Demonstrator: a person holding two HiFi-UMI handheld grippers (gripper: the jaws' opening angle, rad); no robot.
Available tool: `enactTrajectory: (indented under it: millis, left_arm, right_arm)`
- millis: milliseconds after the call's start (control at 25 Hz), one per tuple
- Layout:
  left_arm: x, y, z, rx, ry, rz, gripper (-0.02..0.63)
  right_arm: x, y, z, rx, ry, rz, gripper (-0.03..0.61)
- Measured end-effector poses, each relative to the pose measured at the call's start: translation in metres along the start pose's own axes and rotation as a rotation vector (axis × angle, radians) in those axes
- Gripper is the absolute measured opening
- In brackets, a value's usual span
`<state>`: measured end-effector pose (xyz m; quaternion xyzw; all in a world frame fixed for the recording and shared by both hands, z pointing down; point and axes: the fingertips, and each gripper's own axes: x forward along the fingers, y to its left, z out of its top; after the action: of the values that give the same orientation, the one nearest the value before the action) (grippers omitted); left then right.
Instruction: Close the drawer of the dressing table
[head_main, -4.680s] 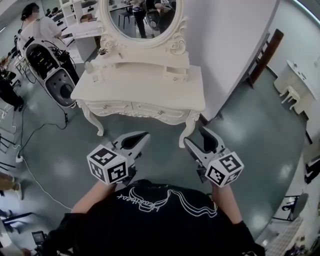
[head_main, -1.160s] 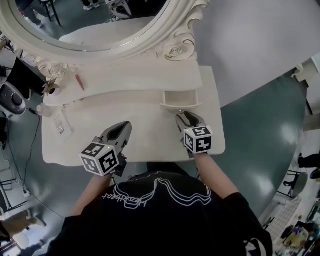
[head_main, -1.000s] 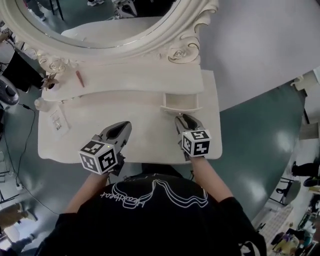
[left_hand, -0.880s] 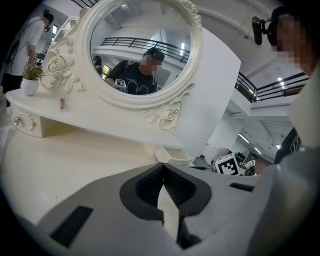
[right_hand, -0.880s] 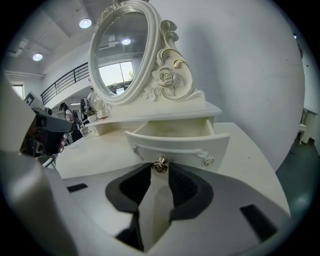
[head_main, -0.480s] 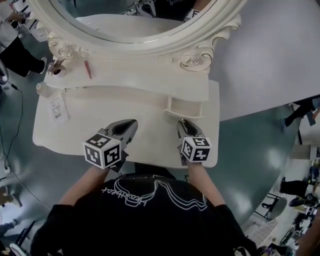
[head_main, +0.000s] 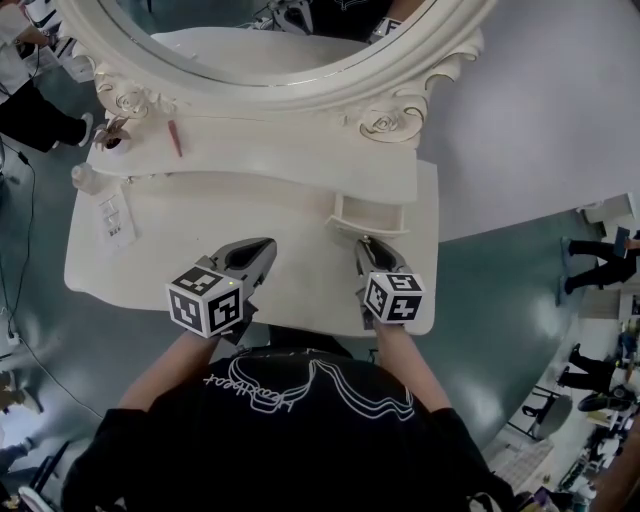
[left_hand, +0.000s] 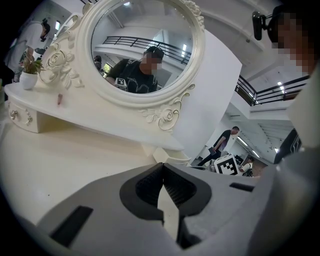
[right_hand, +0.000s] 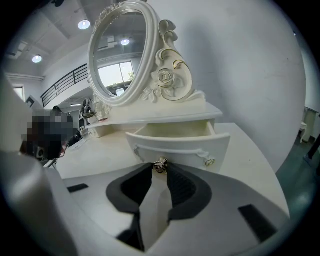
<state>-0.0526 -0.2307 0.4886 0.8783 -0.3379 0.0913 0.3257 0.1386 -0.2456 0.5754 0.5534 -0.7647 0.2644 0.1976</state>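
The small cream drawer (head_main: 368, 212) under the mirror shelf stands pulled out, and in the right gripper view its inside (right_hand: 175, 131) looks empty. My right gripper (head_main: 368, 244) points at the drawer front. Its fingertips (right_hand: 160, 167) sit on either side of the small gold knob (right_hand: 160, 165) and press on it. My left gripper (head_main: 262, 246) hovers over the bare tabletop to the left of the drawer. It is shut with nothing between its jaws (left_hand: 163, 167).
The dressing table (head_main: 170, 250) carries an oval mirror (head_main: 270, 40). On the shelf at the left are a small plant pot (head_main: 110, 135) and a red stick (head_main: 176, 138). A bottle (head_main: 85, 178) and a card (head_main: 113, 218) lie on the left tabletop. The table's right edge (head_main: 436, 250) is close to my right gripper.
Since the earliest frame both grippers have come from in front of the table to over its top, the right one up to the drawer front. In the last half second nothing moves.
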Motion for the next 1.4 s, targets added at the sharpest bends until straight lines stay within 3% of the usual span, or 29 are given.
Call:
enactTrajectory:
  millis: [1400]
  left_arm:
    - [0.003, 0.028, 0.015, -0.034, -0.03, 0.061, 0.003]
  right_arm:
    - [0.043, -0.026, 0.039, -0.005, 0.017, 0.001, 0.101]
